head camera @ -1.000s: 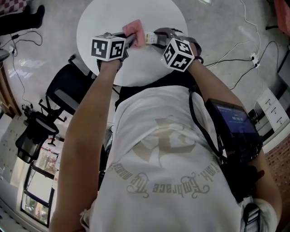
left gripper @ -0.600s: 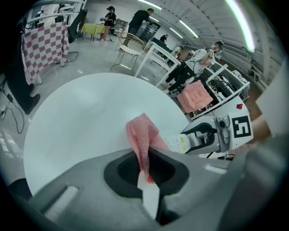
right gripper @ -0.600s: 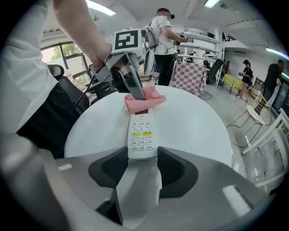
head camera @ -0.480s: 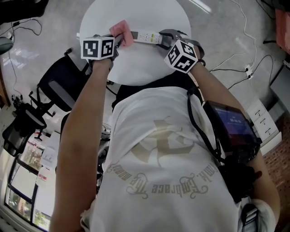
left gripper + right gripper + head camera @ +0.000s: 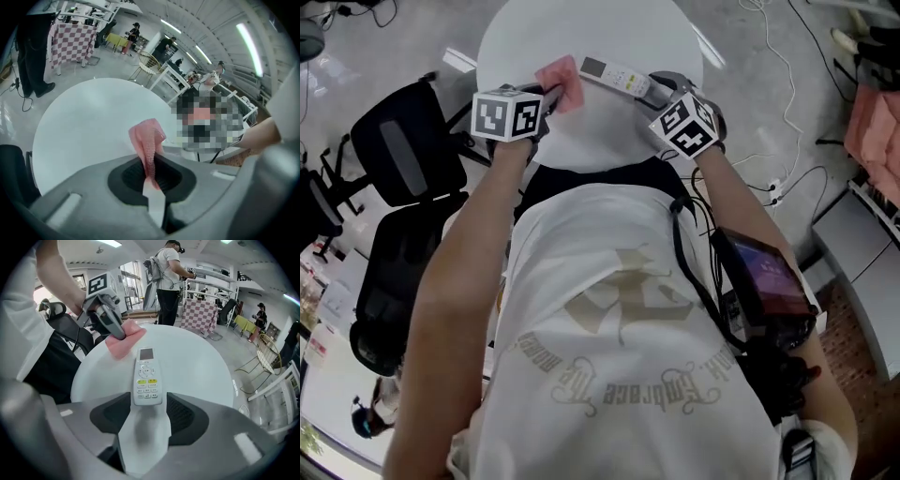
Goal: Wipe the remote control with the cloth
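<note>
The right gripper [image 5: 147,412] points down at the round white table [image 5: 201,371], and its jaws are opening. The white remote control [image 5: 146,378] lies flat on the tabletop with its button end between the two pads. A sliver of gap shows on each side of it, and its small screen end points away from the gripper.

The left gripper [image 5: 151,174] has its jaws closed on a pink cloth [image 5: 147,140]. The cloth is pinched into a narrow fold between the pads, and its loose part sticks out beyond the tips over the table.

Seen from the right gripper, the left one is ahead and to the left. The cloth rests on the table just left of the remote's screen end; whether the two touch cannot be told.
</note>
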The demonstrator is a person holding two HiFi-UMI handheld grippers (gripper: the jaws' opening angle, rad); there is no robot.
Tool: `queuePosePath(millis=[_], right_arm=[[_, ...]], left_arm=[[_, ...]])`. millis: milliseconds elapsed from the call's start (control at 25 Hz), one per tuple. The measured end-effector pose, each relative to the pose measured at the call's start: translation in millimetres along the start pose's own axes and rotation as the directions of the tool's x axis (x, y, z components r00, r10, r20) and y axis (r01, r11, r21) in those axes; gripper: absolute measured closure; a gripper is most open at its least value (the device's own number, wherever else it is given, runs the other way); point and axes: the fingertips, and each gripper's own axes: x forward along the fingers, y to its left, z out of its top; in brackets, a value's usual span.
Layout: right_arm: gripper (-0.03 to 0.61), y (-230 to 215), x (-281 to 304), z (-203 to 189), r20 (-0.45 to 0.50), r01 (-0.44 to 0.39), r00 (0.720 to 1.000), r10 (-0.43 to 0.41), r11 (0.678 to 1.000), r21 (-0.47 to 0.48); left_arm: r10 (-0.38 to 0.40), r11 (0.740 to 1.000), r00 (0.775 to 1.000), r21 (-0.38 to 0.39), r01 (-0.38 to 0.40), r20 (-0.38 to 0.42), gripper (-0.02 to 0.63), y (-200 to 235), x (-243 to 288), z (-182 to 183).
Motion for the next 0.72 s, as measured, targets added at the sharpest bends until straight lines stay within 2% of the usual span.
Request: queuePosePath(millis=[200, 360, 520, 720], right_arm=[[0.316, 18.4, 9.7, 19.3, -0.034, -0.007, 0.999, 0.006, 0.999, -0.039], [0.314, 16.2, 20.1, 30.5, -0.106, -0.002, 0.994, -0.008, 0.996, -0.093], [0.307, 17.0, 28.6, 25.8, -0.228, -0.021, 0.974, -0.006, 0.993, -0.117], [0.317, 17.2, 39.1, 23.9, -0.314, -0.014, 0.949, -0.034, 0.989, -0.150]], left_arm=[[-0.025, 0.999, 0.997, -0.040, 0.028, 0.072, 0.595, -2.0, -25.6, -32.2], [-0.022, 0.997, 0.991, -0.066, 0.031, 0.131, 0.595, -5.1, -39.9, -46.0], [-0.012, 0.995, 0.985, -0.095, 0.028, 0.172, 0.595, -9.9, -52.4, -57.8], [0.010, 0.991, 0.979, -0.135, 0.018, 0.203, 0.595, -6.3, -64.5, -76.1]])
